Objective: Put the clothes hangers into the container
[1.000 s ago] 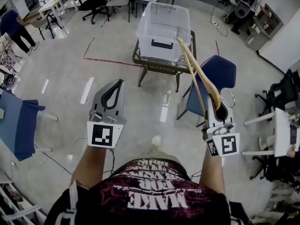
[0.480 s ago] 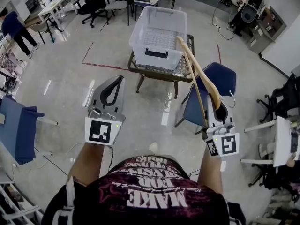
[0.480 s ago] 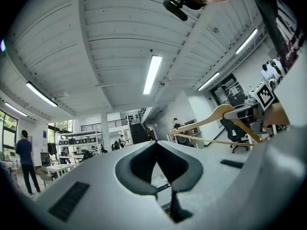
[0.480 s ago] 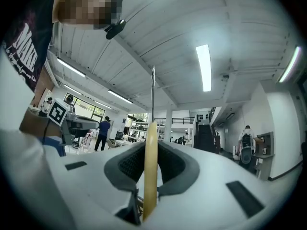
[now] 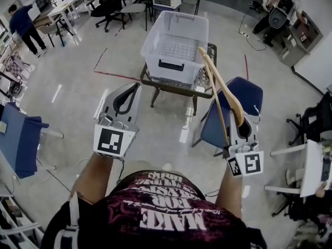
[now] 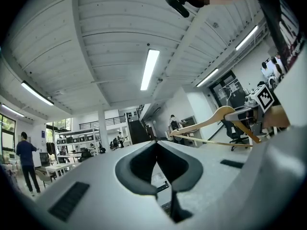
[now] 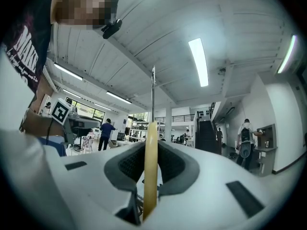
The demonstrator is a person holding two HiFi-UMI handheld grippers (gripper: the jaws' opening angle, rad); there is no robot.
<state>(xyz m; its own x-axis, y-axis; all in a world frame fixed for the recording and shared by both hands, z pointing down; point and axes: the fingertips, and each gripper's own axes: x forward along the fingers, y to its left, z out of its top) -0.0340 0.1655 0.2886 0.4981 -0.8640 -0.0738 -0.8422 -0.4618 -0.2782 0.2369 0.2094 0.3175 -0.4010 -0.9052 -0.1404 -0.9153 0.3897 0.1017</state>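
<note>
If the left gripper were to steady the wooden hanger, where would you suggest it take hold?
Probably midway along the free shoulder arm of the wooden hanger, coming from the left. The right gripper is shut on its neck, so that arm juts toward the container, its slim faces turned sideways. The left gripper, shut and empty, would open first.

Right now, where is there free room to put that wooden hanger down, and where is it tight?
The container looks bare inside, between its four walls: the widest patch. On the table only a thin strip right of the container is free. Tightest is the table's right front corner, where the blue chair stands close under the hanger that the right gripper holds.
</note>
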